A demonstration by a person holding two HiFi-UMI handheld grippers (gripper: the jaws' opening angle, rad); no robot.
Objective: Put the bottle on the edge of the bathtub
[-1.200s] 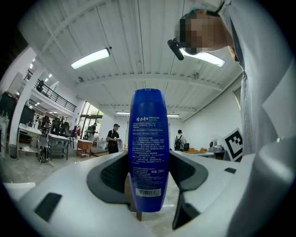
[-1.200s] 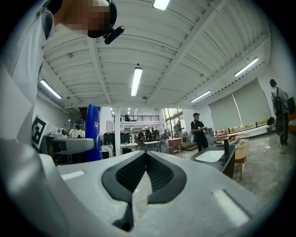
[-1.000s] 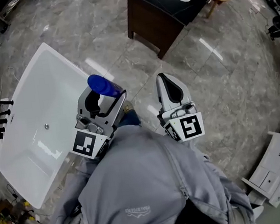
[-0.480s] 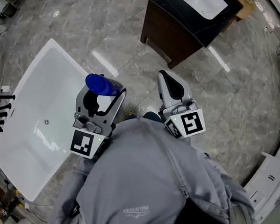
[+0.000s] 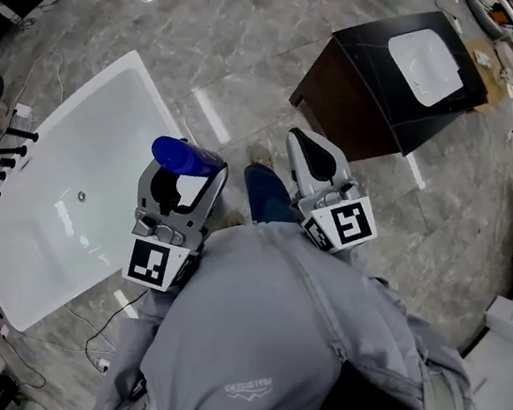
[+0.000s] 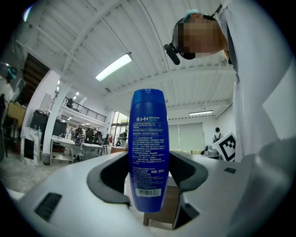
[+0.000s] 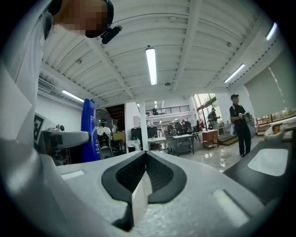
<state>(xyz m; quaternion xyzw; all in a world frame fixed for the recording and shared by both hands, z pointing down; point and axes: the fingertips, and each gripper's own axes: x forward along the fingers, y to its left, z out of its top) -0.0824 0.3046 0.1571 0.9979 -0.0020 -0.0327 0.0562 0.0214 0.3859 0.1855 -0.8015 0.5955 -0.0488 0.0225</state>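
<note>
My left gripper (image 5: 189,182) is shut on a blue bottle (image 5: 182,157) that stands upright between its jaws; the left gripper view shows the bottle (image 6: 148,157) with its back label toward the camera. The gripper hangs over the floor just right of the white bathtub (image 5: 120,109), close to its right rim. My right gripper (image 5: 310,149) is beside it over the marble floor, jaws shut with nothing between them (image 7: 142,163). In the right gripper view the bottle (image 7: 89,132) shows at the left.
A dark wooden vanity (image 5: 371,107) with a white basin (image 5: 426,64) stands at the right. Black tap fittings (image 5: 2,161) sit at the tub's far left end. A cable (image 5: 105,339) lies on the floor by the tub's near side. A person (image 7: 239,124) stands far off.
The whole view has swung: the bathtub has shifted up and left, the vanity right and down. Both grippers keep the same pose before me, the bottle still held.
</note>
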